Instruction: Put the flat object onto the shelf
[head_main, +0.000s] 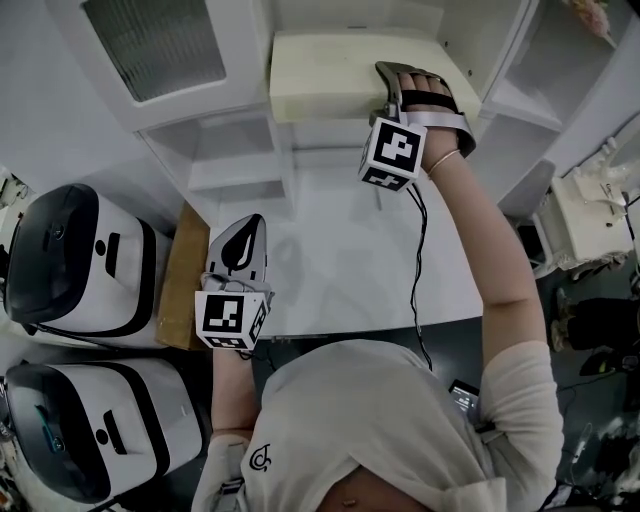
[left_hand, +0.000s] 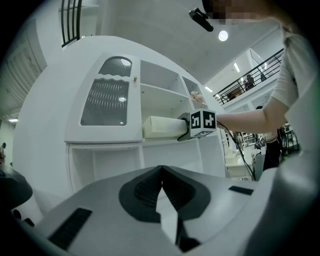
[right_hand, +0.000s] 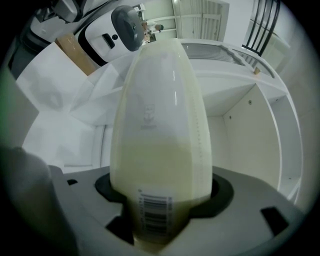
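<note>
Clamping its fingers on the cream flat object (head_main: 325, 75), the right gripper (head_main: 398, 90) held it at the shelf (left_hand: 160, 141); the left gripper (head_main: 243, 240) kept its fingers together, empty.

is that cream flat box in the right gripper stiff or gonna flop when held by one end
Probably stiff: the cream flat box sticks out straight from the right gripper, held by one end, without sagging. Likely light for its size, as one grip carries it. Its glossy sheen suggests it could slip.
</note>
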